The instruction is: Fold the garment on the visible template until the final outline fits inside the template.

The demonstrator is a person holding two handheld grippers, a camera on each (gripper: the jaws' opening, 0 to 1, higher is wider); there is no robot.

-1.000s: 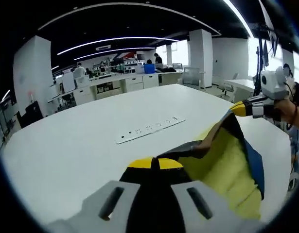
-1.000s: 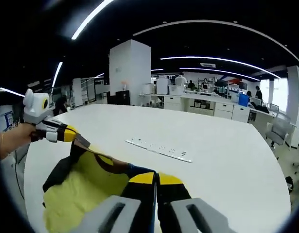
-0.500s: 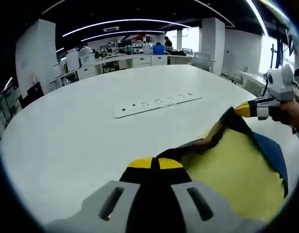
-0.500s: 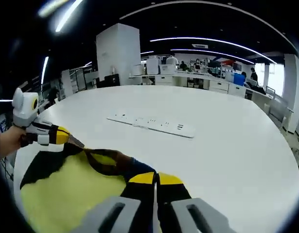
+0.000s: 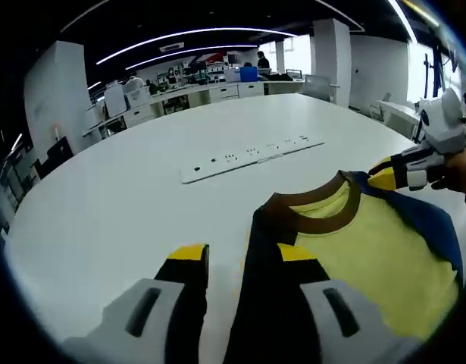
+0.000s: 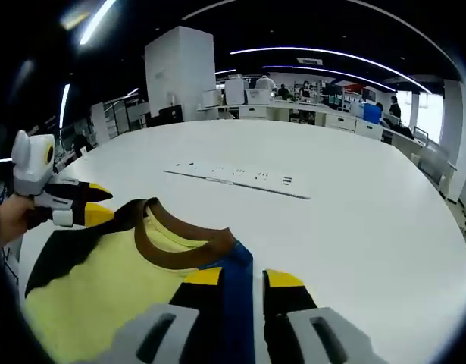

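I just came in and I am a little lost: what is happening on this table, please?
A person with two hand-held grippers is laying out a yellow shirt with a brown collar on a white table. The left gripper and the right gripper are both open at its shoulders. The shirt lies flat and unfolded.
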